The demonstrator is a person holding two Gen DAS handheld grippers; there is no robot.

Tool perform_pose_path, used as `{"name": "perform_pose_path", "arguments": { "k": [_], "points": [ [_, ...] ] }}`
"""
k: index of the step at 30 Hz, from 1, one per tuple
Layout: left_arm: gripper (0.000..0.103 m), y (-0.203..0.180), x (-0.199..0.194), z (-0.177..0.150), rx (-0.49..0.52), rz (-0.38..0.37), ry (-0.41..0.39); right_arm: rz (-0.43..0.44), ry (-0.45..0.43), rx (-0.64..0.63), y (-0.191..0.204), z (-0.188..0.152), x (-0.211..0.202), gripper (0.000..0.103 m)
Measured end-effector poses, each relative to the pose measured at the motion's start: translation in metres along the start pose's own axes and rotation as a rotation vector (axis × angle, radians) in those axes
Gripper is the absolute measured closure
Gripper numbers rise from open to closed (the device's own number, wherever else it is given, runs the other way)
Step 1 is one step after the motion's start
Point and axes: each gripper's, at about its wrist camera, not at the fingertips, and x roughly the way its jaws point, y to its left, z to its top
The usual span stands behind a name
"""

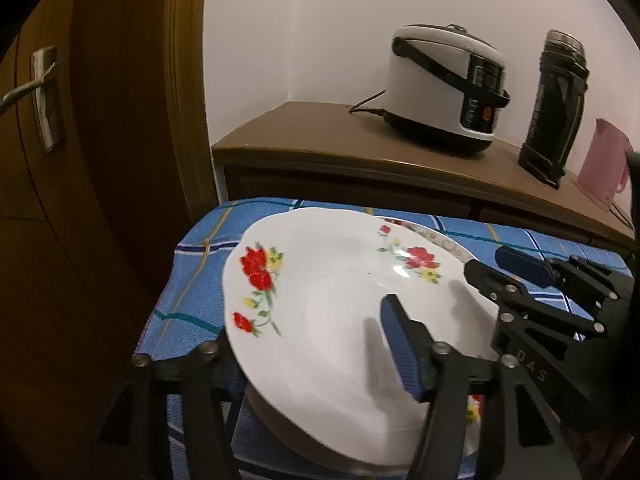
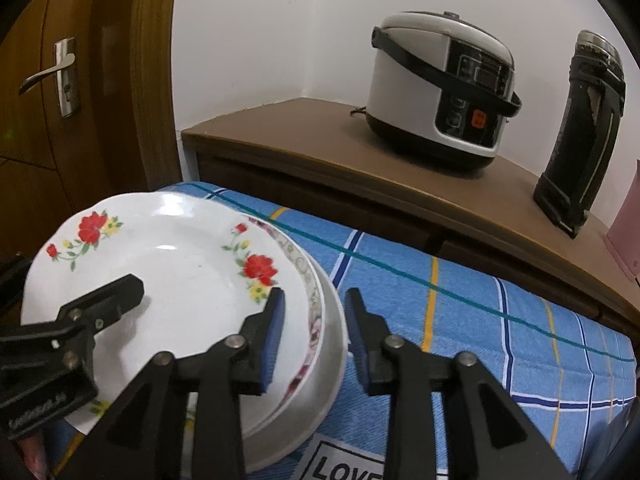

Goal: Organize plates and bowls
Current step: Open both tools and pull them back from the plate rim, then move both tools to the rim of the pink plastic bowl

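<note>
White with red flowers: showing a plate (image 2: 168, 272) lying topmost on a small stack, over a second plate (image 2: 308, 280) with a patterned rim and a white bowl (image 2: 328, 360) underneath. Resting the whole stack on a blue checked cloth (image 2: 480, 340), near its left end.

Bracketing the top plate's near rim with the left gripper (image 1: 296, 340): standing wide open, holding nothing, keeping one blue-padded finger (image 1: 404, 344) above the plate's well and the other finger low, outside the rim and partly hidden by it. Cannot tell whether the upper pad is touching the glaze.

Straddling the right edge of the stack with the right gripper (image 2: 314, 320): standing partly open, gripping nothing, placing one finger over the plates and the other just outside the bowl's wall.

Backing the cloth with a brown sideboard (image 2: 320, 140), carrying a white and black rice cooker (image 2: 440, 88), a tall dark flask (image 2: 580, 132) and, at the far right, a pink jug (image 1: 604, 164). Closing the left side with a wooden door (image 2: 32, 200) and its metal handle (image 2: 48, 72).
</note>
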Motion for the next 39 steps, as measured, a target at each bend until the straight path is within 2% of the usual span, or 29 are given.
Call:
{"name": "perform_pose_path", "arguments": {
  "k": [3,5,7,8,10,12,16,28,30,32,36,39],
  "points": [
    [0.033,-0.004,0.000,0.000,0.025,0.029,0.001,-0.004,-0.007,-0.003,0.001,-0.001,-0.001,0.063],
    [0.032,0.001,-0.003,0.000,0.005,0.049,-0.006,-0.009,-0.016,0.000,0.001,-0.002,-0.004,0.059],
    [0.030,0.012,-0.011,0.001,-0.034,0.078,-0.052,-0.018,-0.032,-0.003,0.001,-0.003,-0.007,0.057],
    [0.023,0.017,-0.016,0.002,-0.051,0.080,-0.076,-0.019,-0.038,-0.002,0.001,-0.003,-0.008,0.056],
    [0.022,0.025,-0.019,0.002,-0.093,0.068,-0.085,-0.021,-0.050,-0.004,0.001,-0.004,-0.011,0.050],
    [0.022,0.032,-0.019,0.003,-0.126,0.054,-0.091,-0.020,-0.058,-0.002,0.001,-0.005,-0.013,0.050],
    [0.022,0.038,-0.003,0.003,-0.157,0.063,-0.010,-0.025,-0.080,-0.006,0.003,-0.006,-0.016,0.050],
    [0.022,0.039,0.004,0.002,-0.182,0.070,0.015,-0.029,-0.164,0.045,-0.004,-0.008,-0.028,0.046],
    [0.022,0.039,0.004,0.002,-0.182,0.068,0.013,-0.058,-0.193,0.055,-0.005,-0.009,-0.035,0.044],
    [0.022,0.038,0.003,0.002,-0.179,0.065,0.008,-0.089,-0.170,0.049,-0.002,-0.014,-0.042,0.044],
    [0.022,0.039,0.000,0.002,-0.185,0.072,-0.010,-0.056,-0.161,0.054,-0.003,-0.021,-0.076,0.044],
    [0.022,0.037,-0.003,0.002,-0.179,0.080,-0.017,-0.017,-0.195,0.036,-0.004,-0.031,-0.121,0.042]
  ]
}}
